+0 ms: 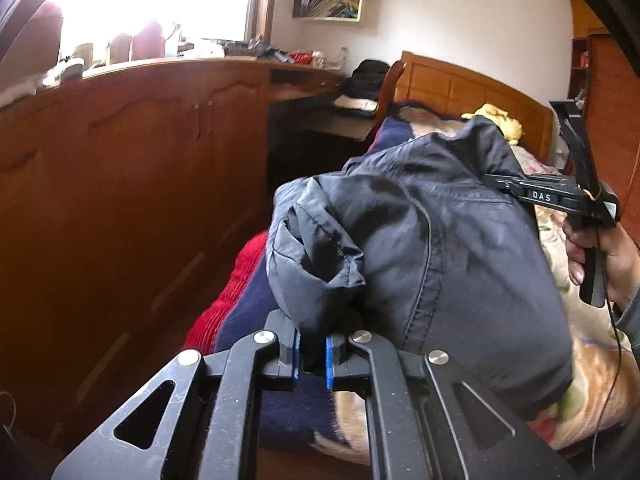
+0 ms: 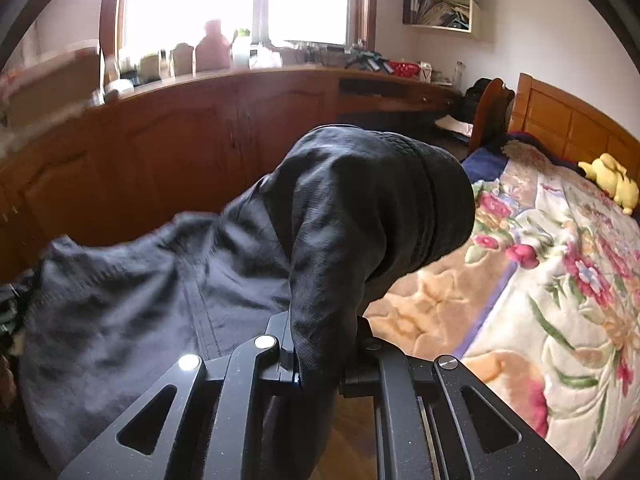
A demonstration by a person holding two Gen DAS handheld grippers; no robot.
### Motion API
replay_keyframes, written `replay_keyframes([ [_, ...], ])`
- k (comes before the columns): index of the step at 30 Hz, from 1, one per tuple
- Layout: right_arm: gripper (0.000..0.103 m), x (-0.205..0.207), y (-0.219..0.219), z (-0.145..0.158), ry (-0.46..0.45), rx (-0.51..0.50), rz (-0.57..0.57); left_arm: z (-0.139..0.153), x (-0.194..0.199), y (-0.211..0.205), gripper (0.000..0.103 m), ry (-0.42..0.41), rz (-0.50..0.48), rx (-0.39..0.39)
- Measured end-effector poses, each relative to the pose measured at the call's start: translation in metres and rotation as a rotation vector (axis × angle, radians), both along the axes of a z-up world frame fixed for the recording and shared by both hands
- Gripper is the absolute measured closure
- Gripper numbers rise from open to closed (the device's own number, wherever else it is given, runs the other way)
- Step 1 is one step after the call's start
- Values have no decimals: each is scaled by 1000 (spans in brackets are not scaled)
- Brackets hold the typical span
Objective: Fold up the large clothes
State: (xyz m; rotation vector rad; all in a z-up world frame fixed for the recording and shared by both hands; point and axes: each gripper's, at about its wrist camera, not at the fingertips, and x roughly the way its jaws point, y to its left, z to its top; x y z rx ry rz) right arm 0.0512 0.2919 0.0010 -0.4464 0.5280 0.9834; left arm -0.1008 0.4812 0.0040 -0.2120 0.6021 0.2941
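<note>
Both grippers are pinching the dark jacket (image 1: 420, 248) and holding it up over the near edge of the bed (image 2: 560, 280). The left gripper (image 1: 311, 354) is clamping a bunched corner, the right gripper (image 2: 320, 364) a fold at the other end. The jacket's length is running left to right between them, the bedspread lying just beyond and right; neither hand seems nearer.

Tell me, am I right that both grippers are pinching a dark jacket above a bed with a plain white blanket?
Not quite: the blanket is floral, as the right wrist view shows. The left gripper and right gripper do both pinch the dark jacket.
</note>
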Motion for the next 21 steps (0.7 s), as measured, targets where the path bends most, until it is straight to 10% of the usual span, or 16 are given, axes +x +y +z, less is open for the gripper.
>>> replay_keyframes([
  [3, 84, 17, 1, -14, 49, -14, -26, -8, 4, 1, 94, 24, 4, 6],
  [7, 46, 33, -5, -15, 68, -31, -46, -8, 6, -2, 90, 24, 19, 19],
  [12, 22, 39, -25, 1, 38, 13, -63, 4, -5, 7, 68, 13, 43, 8],
  [16, 20, 28, -52, 4, 32, 34, -29, 25, -12, -5, 51, -6, 39, 73],
  [18, 20, 11, -62, 2, 27, 39, -15, 37, -15, -14, 27, -30, 41, 99],
  [21, 19, -4, -81, 4, 36, 51, 7, 59, -20, -31, 23, -75, 36, 142],
])
